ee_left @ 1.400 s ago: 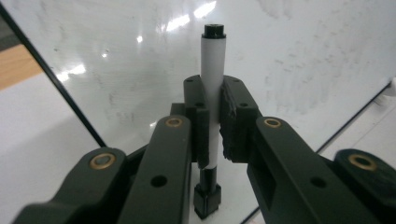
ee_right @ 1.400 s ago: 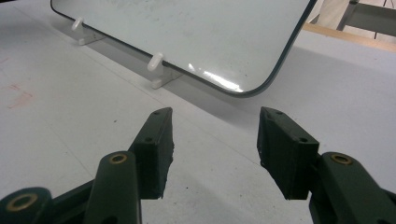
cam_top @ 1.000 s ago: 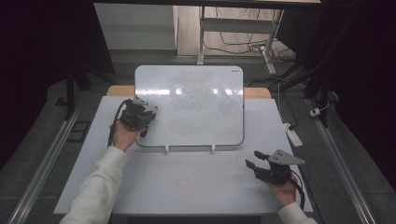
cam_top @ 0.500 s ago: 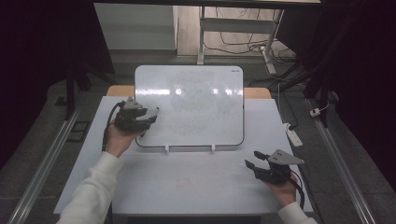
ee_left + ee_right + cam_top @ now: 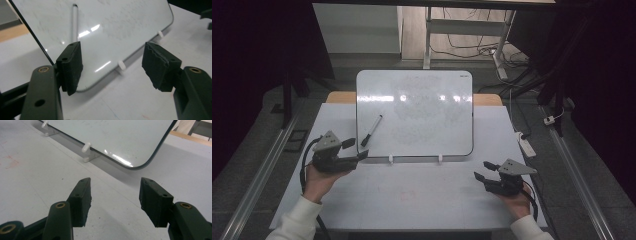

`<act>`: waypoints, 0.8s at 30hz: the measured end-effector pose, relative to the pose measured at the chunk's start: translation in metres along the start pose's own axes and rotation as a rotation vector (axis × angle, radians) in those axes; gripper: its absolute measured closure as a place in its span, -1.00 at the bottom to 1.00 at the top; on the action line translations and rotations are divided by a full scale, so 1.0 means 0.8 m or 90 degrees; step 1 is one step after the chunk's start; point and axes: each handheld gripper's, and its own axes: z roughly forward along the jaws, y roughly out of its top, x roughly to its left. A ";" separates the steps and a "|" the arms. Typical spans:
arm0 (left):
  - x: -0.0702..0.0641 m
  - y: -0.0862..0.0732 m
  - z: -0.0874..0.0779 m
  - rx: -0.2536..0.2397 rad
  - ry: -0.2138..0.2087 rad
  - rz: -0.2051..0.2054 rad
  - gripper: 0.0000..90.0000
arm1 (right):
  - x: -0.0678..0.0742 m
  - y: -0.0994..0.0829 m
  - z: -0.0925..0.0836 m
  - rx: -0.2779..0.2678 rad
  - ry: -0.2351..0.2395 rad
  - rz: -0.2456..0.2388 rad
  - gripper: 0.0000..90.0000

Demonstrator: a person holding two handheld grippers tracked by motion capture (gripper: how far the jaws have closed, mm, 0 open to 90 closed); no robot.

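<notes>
A white board (image 5: 422,110) leans back on a stand with two white pegs (image 5: 390,159) at the table's middle. A black marker (image 5: 371,130) lies on the board's left part, seen blurred as a pale stick (image 5: 74,22) in the left gripper view. My left gripper (image 5: 356,148) hovers off the board's near left corner, pointing at it. Its jaws have just been opening and stand open with nothing between them (image 5: 112,65). My right gripper (image 5: 483,170) rests near the table's front right, open and empty (image 5: 115,200), facing the board's lower right corner (image 5: 135,165).
The white table (image 5: 422,210) carries a faint red mark (image 5: 407,195) in front of the board. A white power strip (image 5: 527,145) lies past the table's right edge. Metal rails (image 5: 257,175) run along both sides on the floor.
My left gripper has drawn back from over the board's left part to the near left, off the board, and its jaws have opened. The marker now lies bare on the board. The right gripper stayed put.
</notes>
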 end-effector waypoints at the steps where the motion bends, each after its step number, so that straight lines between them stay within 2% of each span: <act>1: -0.002 -0.007 -0.002 0.002 -0.004 -0.002 -0.26 | -0.001 0.000 0.000 0.001 -0.001 -0.003 -0.05; 7: -0.009 -0.047 -0.005 0.027 -0.018 -0.007 -0.26 | -0.006 -0.001 -0.002 0.005 -0.005 -0.008 -0.06; 13: -0.006 -0.079 -0.006 0.048 -0.017 -0.032 -0.26 | -0.014 -0.008 -0.002 0.026 -0.007 0.001 -0.07; 16: -0.004 -0.084 -0.006 0.052 -0.016 -0.038 -0.26 | -0.016 -0.011 -0.002 0.031 -0.009 -0.001 -0.07; 24: -0.008 -0.083 0.001 0.061 -0.017 -0.024 -0.27 | -0.016 -0.011 -0.001 0.035 -0.011 -0.007 -0.07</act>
